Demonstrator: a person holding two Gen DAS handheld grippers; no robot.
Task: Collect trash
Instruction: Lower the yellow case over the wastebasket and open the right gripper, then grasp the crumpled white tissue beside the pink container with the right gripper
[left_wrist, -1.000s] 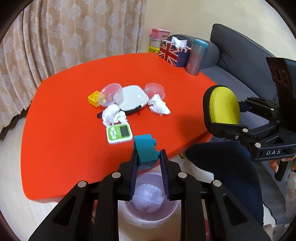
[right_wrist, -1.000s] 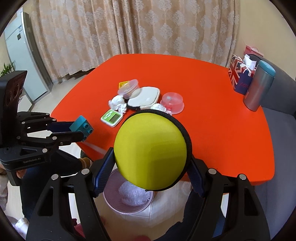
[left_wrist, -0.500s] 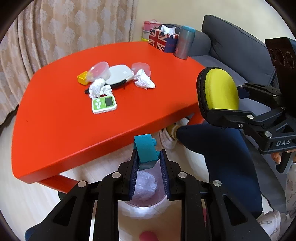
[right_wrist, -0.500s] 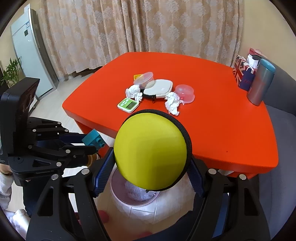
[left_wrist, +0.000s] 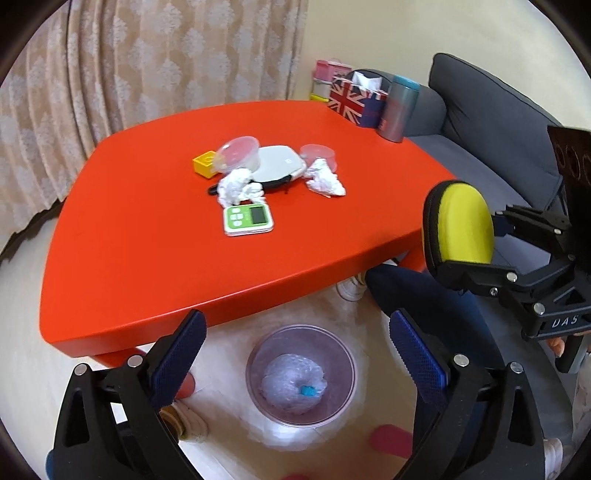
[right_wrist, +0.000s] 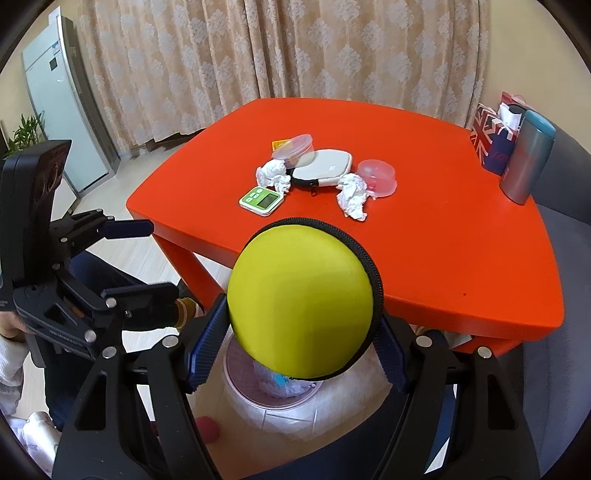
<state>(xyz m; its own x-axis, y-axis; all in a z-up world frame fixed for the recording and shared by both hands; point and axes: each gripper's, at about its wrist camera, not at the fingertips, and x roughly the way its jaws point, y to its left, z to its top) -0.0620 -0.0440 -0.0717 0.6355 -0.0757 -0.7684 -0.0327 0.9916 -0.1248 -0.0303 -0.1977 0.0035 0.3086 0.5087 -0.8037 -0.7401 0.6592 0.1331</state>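
At the bottom of the left wrist view the left gripper (left_wrist: 297, 354) stands wide, its blue-padded fingers (left_wrist: 177, 356) spread and holding nothing; between them, low in the centre of the frame, a clear bin (left_wrist: 301, 374) sits on the floor with a ball of clear wrap (left_wrist: 291, 380) inside and a small blue block (left_wrist: 307, 389) lying on that wrap; at the right edge of the same view the right gripper (left_wrist: 467, 254) is clamped on a round yellow case (left_wrist: 463, 225) with a black zip, and in the right wrist view that case (right_wrist: 301, 308) fills the lower centre, hanging over the bin (right_wrist: 273, 391); further up, the red table (left_wrist: 147, 240) carries a green timer (left_wrist: 248, 218) nearest its front edge; just behind it lies one crumpled tissue (left_wrist: 238, 186), with a second crumpled tissue (left_wrist: 325, 179) to its right; beyond them sit a white pouch (left_wrist: 279, 162), a yellow block (left_wrist: 205, 164) and two clear plastic tubs; at the upper right of the table stand a flag-printed tissue box (left_wrist: 354, 101) and a grey tumbler (left_wrist: 399, 109).
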